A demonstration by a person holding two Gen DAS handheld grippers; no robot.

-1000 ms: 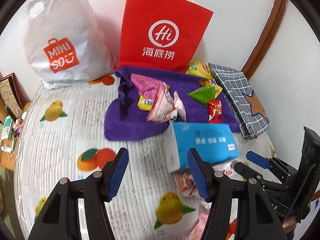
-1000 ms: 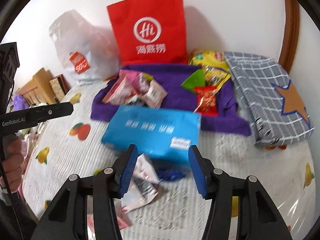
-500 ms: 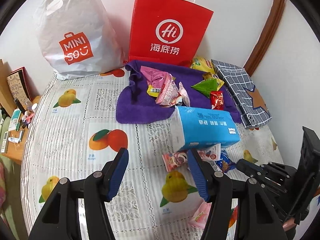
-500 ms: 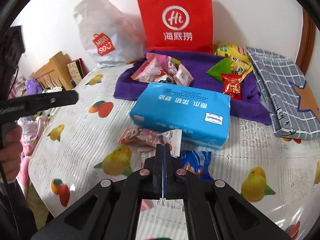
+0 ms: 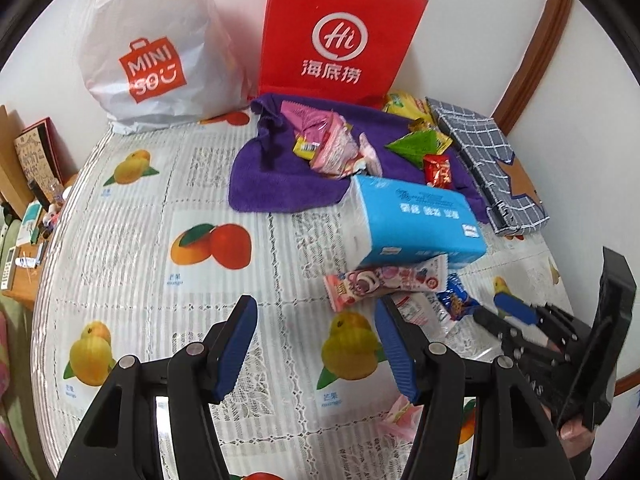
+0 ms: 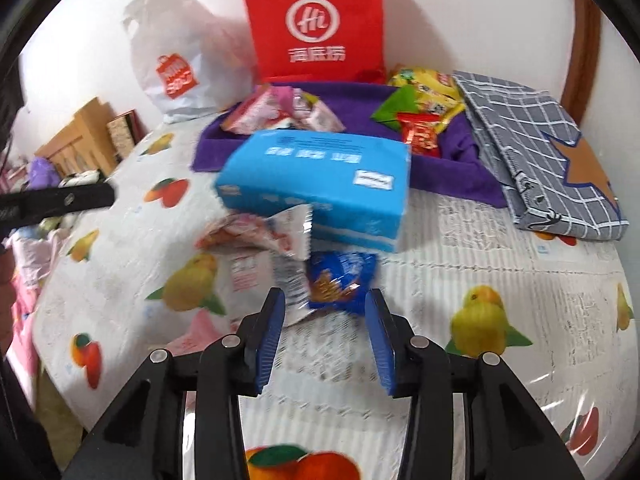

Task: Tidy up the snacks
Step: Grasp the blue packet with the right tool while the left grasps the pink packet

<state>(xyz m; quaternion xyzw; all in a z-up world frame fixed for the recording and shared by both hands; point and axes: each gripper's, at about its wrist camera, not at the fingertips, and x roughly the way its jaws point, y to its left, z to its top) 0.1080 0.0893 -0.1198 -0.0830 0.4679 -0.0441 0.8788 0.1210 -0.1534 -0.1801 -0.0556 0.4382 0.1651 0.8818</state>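
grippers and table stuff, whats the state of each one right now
left gripper, open, empty
right gripper, open, grips nothing
blue snack, lying on table just ahead of right gripper
tissue pack, lying flat
purple cloth, spread out, snacks on it
checked cloth, folded
red bag, upright
white bag, upright

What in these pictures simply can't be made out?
- What is inside the red paper bag and the white plastic bag: both views, their own sides hide it.
- Print on the blue snack packet: right wrist view, blurred.
- Pink wrapper: left wrist view, mostly behind the left claw.
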